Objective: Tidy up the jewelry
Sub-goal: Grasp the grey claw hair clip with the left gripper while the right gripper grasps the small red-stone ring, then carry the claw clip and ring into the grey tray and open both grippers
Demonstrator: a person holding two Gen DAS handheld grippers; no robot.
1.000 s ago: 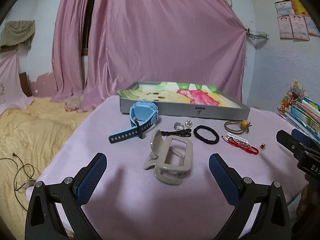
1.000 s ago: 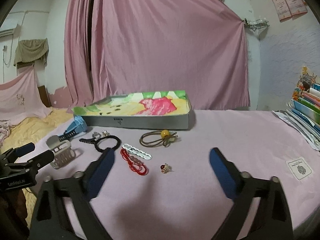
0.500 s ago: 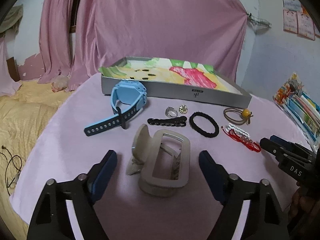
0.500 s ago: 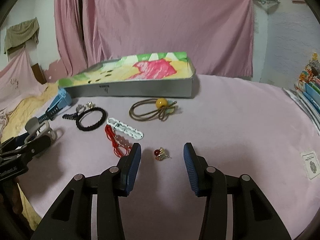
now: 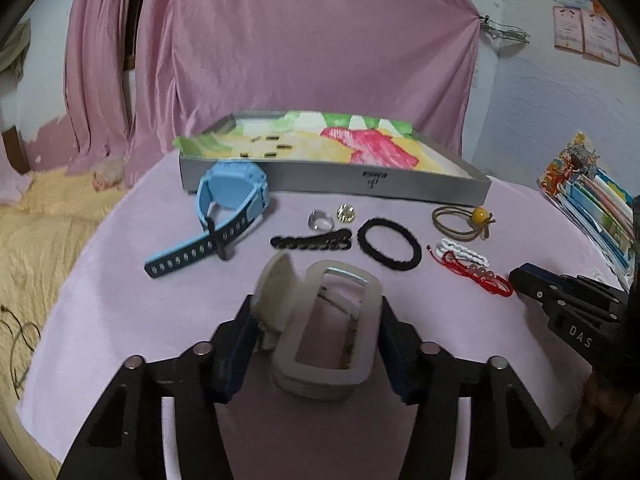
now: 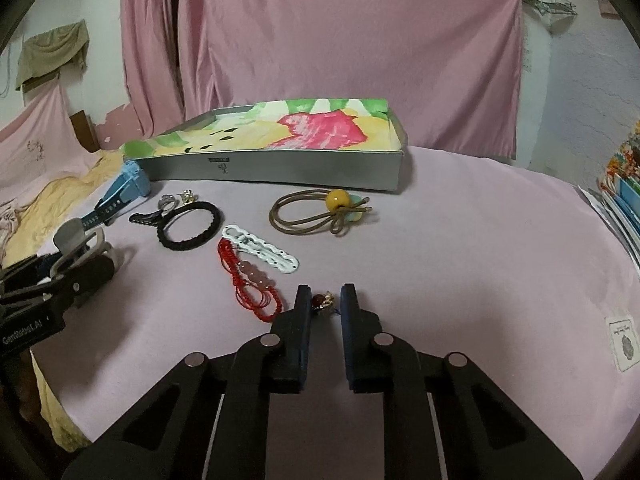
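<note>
My left gripper (image 5: pixel 316 312) is shut on a beige hair claw clip (image 5: pixel 328 344), with a blue pad against each side. My right gripper (image 6: pixel 325 294) has closed on a small red-stone charm (image 6: pixel 321 301) on the pink cloth. A grey tray (image 5: pixel 332 180) with a colourful liner stands behind. In front of it lie a blue watch (image 5: pixel 232 196), a clear ring (image 5: pixel 320 220), a black clip (image 5: pixel 312 242), a black hair tie (image 5: pixel 390 244), a brown tie with a yellow bead (image 6: pixel 336 200), a white clip (image 6: pixel 262 254) and a red bracelet (image 6: pixel 248 280).
A stack of colourful books (image 5: pixel 592 200) sits at the table's right edge. A small white label (image 6: pixel 624 342) lies on the cloth to the right. Yellow bedding (image 5: pixel 36 240) spreads beyond the left edge, and pink curtains (image 5: pixel 300 48) hang behind.
Both grippers moved forward and down and closed. The left went from wide open to gripping the claw clip, and the right narrowed onto the charm.
</note>
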